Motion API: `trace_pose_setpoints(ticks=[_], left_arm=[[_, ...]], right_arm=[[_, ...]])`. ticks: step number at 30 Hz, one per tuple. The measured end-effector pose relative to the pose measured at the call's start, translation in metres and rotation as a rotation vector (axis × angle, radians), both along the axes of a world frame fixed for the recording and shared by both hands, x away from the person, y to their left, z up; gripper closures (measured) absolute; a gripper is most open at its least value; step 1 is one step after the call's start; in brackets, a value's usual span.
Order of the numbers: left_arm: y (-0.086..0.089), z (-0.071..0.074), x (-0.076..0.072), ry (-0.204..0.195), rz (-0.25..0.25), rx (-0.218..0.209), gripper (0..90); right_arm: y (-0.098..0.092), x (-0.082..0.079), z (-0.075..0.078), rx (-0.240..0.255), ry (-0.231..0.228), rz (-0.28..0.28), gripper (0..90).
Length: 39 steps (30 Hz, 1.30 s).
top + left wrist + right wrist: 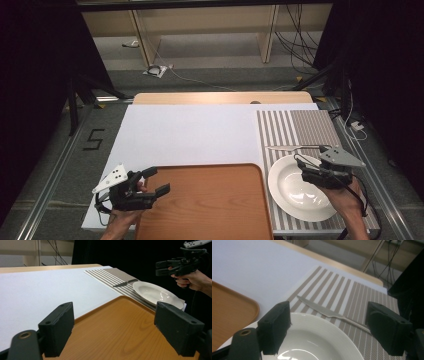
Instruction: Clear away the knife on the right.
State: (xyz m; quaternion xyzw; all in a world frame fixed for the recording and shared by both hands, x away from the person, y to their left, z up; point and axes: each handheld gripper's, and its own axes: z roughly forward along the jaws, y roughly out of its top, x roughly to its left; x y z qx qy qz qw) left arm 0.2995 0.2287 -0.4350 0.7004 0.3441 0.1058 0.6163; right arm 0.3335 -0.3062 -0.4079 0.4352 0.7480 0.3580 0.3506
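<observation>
A white deep plate [296, 187] [155, 293] [312, 340] rests on a striped placemat [295, 127] [110, 275] [342, 287] at the right. A metal knife [299, 148] [124, 283] [329, 312] lies on the mat just beyond the plate. My right gripper [303, 167] [329, 332] hovers open over the plate's far right rim, nothing between its jaws. An orange-brown tray [210, 202] [120, 332] [229, 312] sits at the front centre. My left gripper [156, 181] [115, 332] stands open above the tray's left edge, holding nothing.
A white sheet [190, 132] covers most of the wooden table [220, 97]. Beyond the far edge lie floor, cables [295, 45] and shelving legs. Metal rails [50, 170] run along the floor at both sides of the table.
</observation>
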Motion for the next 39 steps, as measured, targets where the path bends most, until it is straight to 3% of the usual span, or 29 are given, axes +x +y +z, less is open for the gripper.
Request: trace_pose_setpoints(ticks=[11, 15, 20, 21, 23, 29, 32, 33, 36, 39], left_arm=[[0.002, 0.000, 0.001, 0.001, 0.007, 0.001, 16.5], [0.001, -0.001, 0.001, 0.004, 0.005, 0.002, 16.5], [0.001, 0.000, 0.001, 0.002, 0.004, 0.002, 16.5], [0.001, 0.000, 0.001, 0.003, 0.004, 0.004, 16.4], [0.001, 0.000, 0.001, 0.003, 0.005, 0.001, 16.4], [0.000, 0.000, 0.001, 0.002, 0.004, -0.002, 16.5], [0.000, 0.000, 0.001, 0.002, 0.006, -0.003, 16.5], [0.001, 0.000, 0.001, 0.000, 0.005, -0.001, 16.5], [0.001, 0.000, 0.001, 0.002, 0.005, -0.003, 16.5], [0.001, 0.000, 0.001, 0.004, 0.004, -0.004, 16.5]], right_arm=[[-0.011, 0.033, 0.005, -0.068, 0.117, -0.036, 23.0], [-0.015, 0.053, 0.005, -0.124, 0.204, -0.045, 24.0], [-0.018, 0.071, 0.007, -0.149, 0.261, -0.039, 24.5], [-0.019, 0.080, 0.006, -0.167, 0.295, -0.038, 24.7], [-0.019, 0.083, 0.005, -0.174, 0.310, -0.036, 24.8], [-0.019, 0.114, -0.001, -0.237, 0.421, -0.017, 26.2], [-0.020, 0.122, -0.002, -0.241, 0.450, -0.011, 26.5], [-0.020, 0.131, -0.003, -0.254, 0.486, -0.016, 27.1], [-0.020, 0.138, -0.004, -0.278, 0.505, -0.014, 27.8], [-0.021, 0.149, -0.010, -0.296, 0.557, -0.008, 28.7]])
